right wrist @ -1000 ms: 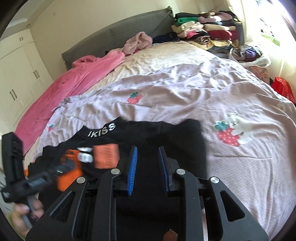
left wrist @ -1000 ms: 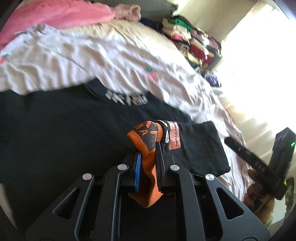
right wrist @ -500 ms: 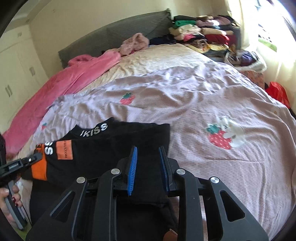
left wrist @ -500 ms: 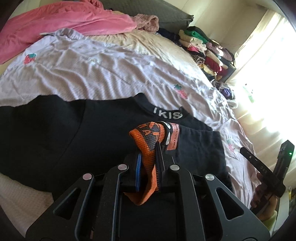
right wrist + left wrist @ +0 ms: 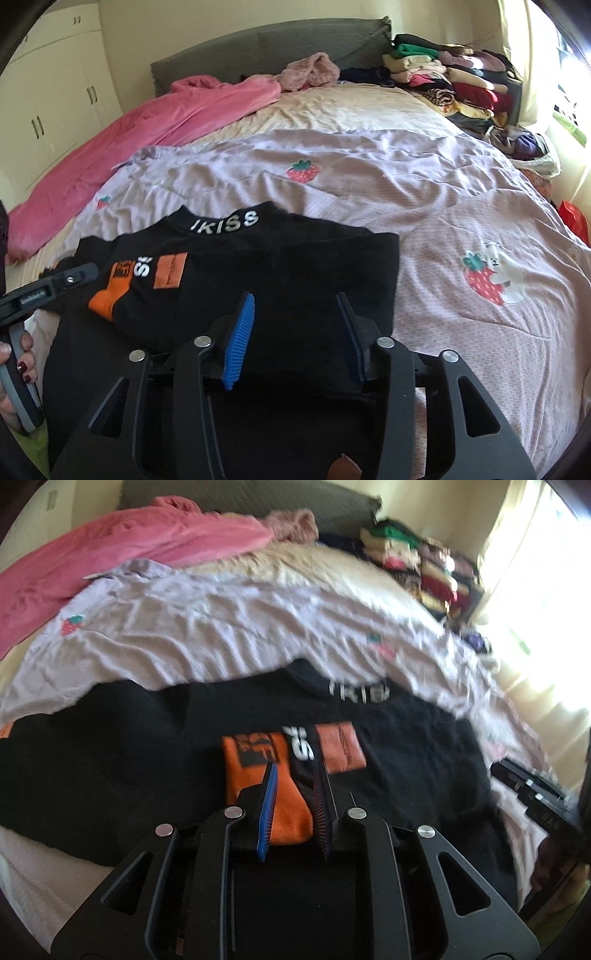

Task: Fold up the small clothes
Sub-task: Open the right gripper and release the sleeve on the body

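Note:
A black shirt [image 5: 110, 757] with white collar lettering lies on the lilac strawberry-print bedcover [image 5: 424, 192]. Its sleeve is folded across the body [image 5: 295, 258], ending in an orange cuff [image 5: 255, 753] that lies flat on the black cloth. My left gripper [image 5: 295, 770] is opening; the cuff lies between its parted pads and they do not press on it. In the right wrist view the left gripper [image 5: 70, 277] reaches the cuff [image 5: 110, 291] from the left, held by a hand [image 5: 18, 365]. My right gripper [image 5: 295, 295] is opening wide over the shirt's near right part, with black cloth below its pads.
A pink blanket [image 5: 155, 125] lies along the far left of the bed. A tall heap of folded clothes [image 5: 454, 81] stands at the far right by the grey headboard [image 5: 258, 48]. The right gripper [image 5: 532, 790] shows at the right edge of the left wrist view.
The orange cuff, earlier pinched upright in the left gripper, now lies flat on the shirt with the pads parted. The right gripper's jaws have spread much wider.

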Demonstrator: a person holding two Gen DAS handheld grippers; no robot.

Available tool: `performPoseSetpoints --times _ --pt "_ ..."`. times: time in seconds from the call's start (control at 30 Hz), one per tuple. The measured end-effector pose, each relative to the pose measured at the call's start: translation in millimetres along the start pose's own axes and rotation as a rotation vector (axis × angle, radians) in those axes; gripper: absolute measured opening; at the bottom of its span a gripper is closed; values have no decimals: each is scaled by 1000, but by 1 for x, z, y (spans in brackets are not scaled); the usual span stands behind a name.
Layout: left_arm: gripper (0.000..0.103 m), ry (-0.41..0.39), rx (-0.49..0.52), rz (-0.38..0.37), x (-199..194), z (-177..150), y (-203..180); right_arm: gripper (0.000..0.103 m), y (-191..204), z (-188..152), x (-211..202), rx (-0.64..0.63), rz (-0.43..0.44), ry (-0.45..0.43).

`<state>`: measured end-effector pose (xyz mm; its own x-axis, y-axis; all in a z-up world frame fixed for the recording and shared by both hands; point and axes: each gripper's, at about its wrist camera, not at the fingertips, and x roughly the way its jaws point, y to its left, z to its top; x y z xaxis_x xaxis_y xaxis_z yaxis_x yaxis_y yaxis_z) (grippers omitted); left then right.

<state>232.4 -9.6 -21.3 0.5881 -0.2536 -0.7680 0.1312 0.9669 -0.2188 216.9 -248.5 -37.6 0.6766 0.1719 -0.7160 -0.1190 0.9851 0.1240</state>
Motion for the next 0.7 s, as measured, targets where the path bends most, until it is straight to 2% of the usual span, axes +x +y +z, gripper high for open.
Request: performPoseSetpoints --times 0.17,0.3,0.53,0.67,0.7 --pt "18 84 31 73 30 -18 -2 49 -7 -8 20 2 -8 93" --pt "18 78 46 74 31 -22 0 50 -23 -20 46 56 -26 188" --pt "24 67 15 37 17 -26 4 56 -18 -20 41 47 -18 172" --pt "34 48 13 29 4 -27 3 57 -17 -17 32 53 -5 150" --pt "37 37 16 32 -1 -28 4 62 -16 -16 29 54 1 141"
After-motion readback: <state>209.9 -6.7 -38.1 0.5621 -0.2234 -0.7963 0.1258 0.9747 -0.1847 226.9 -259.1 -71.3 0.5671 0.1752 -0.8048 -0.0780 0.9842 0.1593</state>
